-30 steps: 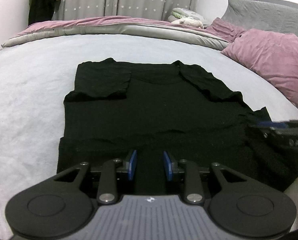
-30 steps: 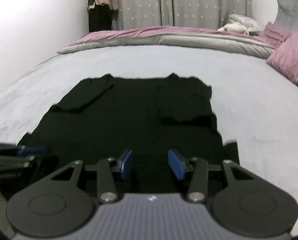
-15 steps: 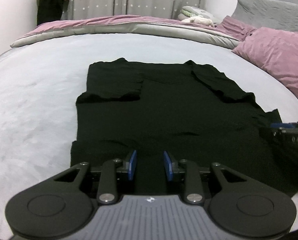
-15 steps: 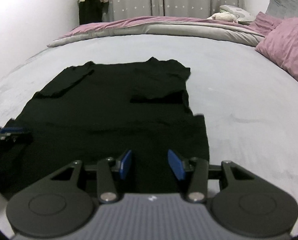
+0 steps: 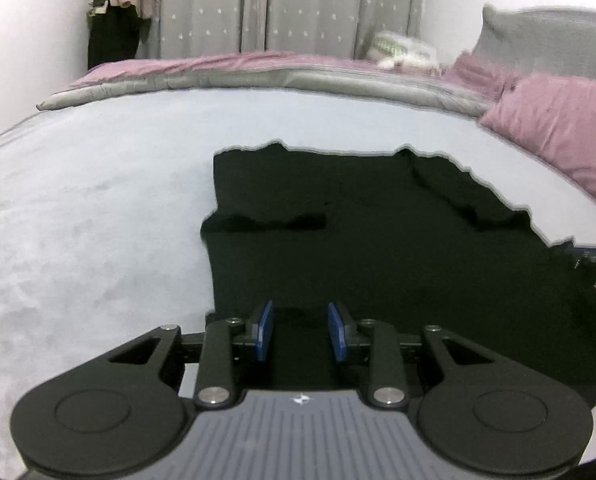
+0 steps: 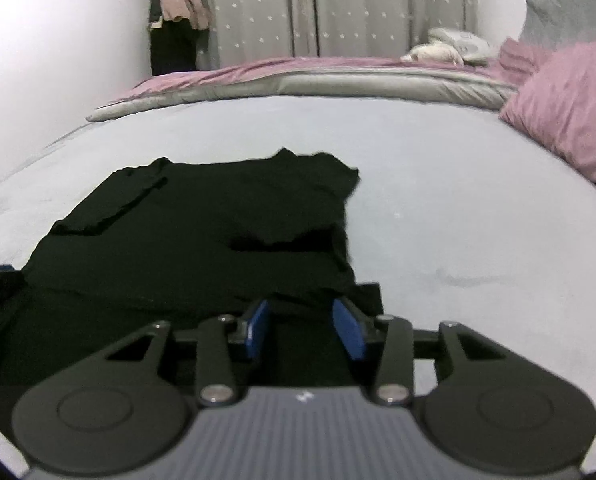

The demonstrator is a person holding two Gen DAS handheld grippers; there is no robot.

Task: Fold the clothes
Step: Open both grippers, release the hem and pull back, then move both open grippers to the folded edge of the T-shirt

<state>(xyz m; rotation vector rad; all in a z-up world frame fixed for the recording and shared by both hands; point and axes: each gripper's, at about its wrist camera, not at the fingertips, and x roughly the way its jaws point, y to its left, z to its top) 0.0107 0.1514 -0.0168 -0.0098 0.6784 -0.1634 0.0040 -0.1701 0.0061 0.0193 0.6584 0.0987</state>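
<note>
A black T-shirt [image 5: 378, 240] lies flat on the grey bed [image 5: 98, 200], both sleeves folded inward. The left gripper [image 5: 300, 334] and the right gripper [image 6: 304, 330] hover over its near hem, fingers apart with dark cloth between; whether they pinch it, I cannot tell.

We see each hand-held gripper [image 5: 301, 330] [image 6: 305, 330] with a black body, round side discs, silver screws, a ribbed grey top plate and blue pads [image 5: 264, 330].
</note>
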